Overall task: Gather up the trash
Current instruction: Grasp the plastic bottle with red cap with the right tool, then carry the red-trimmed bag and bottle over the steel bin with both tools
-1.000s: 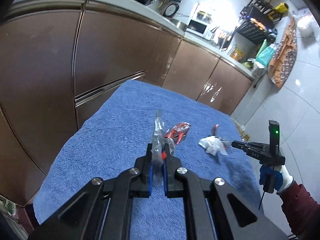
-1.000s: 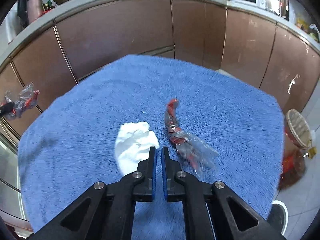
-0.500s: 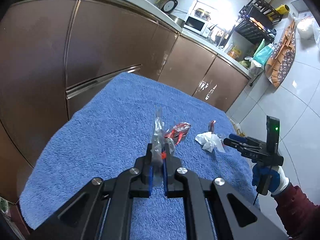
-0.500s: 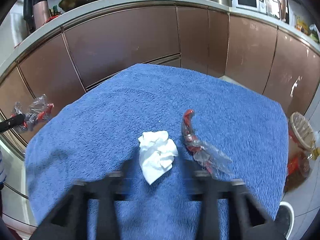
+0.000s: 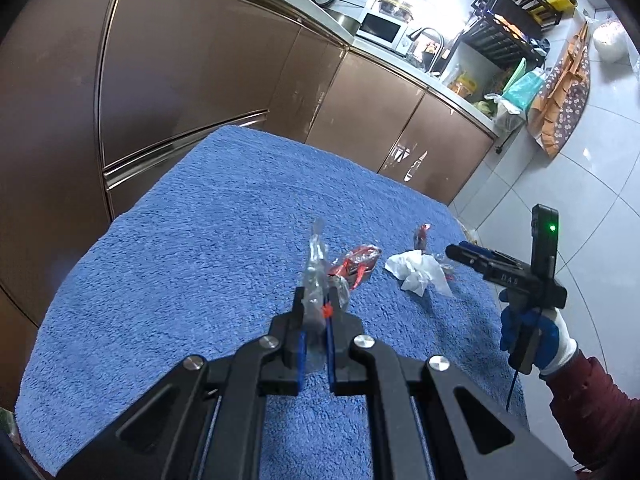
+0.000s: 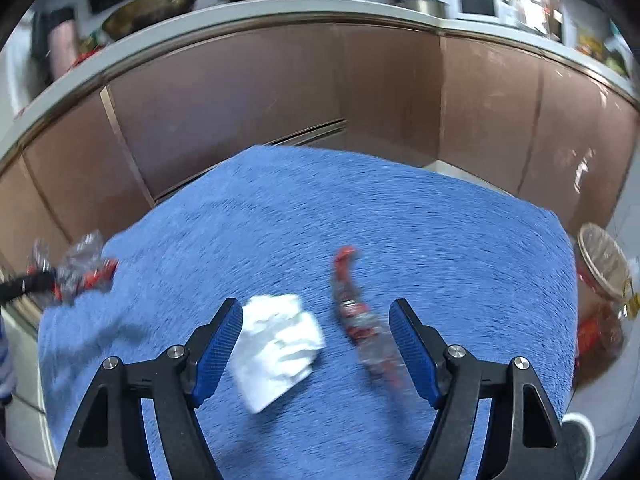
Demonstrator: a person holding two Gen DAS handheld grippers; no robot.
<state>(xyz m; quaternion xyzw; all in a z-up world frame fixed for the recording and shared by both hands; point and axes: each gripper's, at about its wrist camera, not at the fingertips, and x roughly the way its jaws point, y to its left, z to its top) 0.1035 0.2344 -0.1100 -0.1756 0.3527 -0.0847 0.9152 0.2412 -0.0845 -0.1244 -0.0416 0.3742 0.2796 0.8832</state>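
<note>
My left gripper (image 5: 315, 300) is shut on a clear and red plastic wrapper (image 5: 320, 276) and holds it above the blue towel (image 5: 224, 216). The same wrapper shows at the left edge of the right wrist view (image 6: 80, 272). My right gripper (image 6: 316, 312) is open over the towel (image 6: 400, 208). A crumpled white tissue (image 6: 278, 344) and a second red and clear wrapper (image 6: 358, 316) lie between its fingers. The tissue (image 5: 420, 272) and the right gripper (image 5: 460, 252) also show in the left wrist view.
Brown cabinet fronts (image 6: 280, 92) stand behind the towel, under a countertop with pans and a microwave (image 5: 382, 28). A wicker-topped container (image 6: 600, 260) stands on the floor at the right. White tile floor (image 5: 580, 184) lies beyond the towel's right edge.
My right gripper has opened from shut and now frames the tissue and the second wrapper. My left gripper still holds its wrapper and has shifted slightly.
</note>
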